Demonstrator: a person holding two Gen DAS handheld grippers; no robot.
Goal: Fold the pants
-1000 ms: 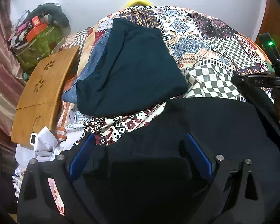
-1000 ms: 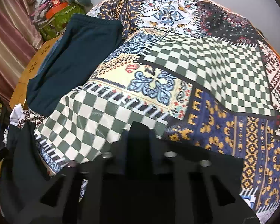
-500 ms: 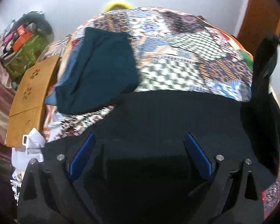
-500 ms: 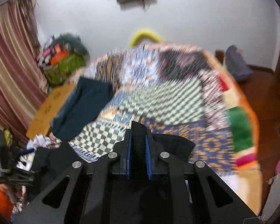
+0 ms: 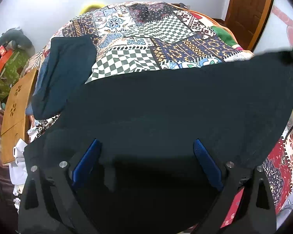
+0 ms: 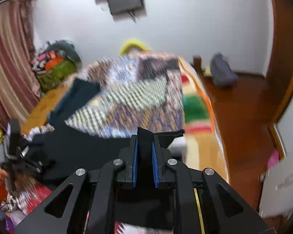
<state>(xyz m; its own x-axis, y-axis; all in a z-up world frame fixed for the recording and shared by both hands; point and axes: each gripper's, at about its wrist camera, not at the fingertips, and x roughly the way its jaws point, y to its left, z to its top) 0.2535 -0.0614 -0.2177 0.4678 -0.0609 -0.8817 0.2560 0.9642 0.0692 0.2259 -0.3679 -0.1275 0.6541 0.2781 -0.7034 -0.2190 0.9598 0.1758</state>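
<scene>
Black pants (image 5: 175,101) are stretched across the near edge of the patchwork bed (image 5: 146,39). My right gripper (image 6: 144,136) is shut on a fold of their black cloth and holds that corner up at the right. In the left wrist view it is only a dark blur at the cloth's top right corner (image 5: 291,54). My left gripper (image 5: 146,140) hangs over the pants' left part. Its blue pads (image 5: 87,161) stand wide apart, with black cloth lying between them and not pinched. A hand holds that gripper (image 6: 13,152) at the left of the blurred right wrist view.
Folded dark teal pants (image 5: 68,74) lie on the bed's left side over a denim piece. A wooden lap table (image 5: 15,101) and a green bag (image 5: 7,68) stand further left. Wooden floor (image 6: 244,107) with a grey bag (image 6: 222,72) lies right of the bed, near a brown door (image 5: 248,9).
My right gripper rose and swung right with the pants' corner, so the black cloth now spans the whole bed front. The left gripper slid right above the cloth, jaws unchanged.
</scene>
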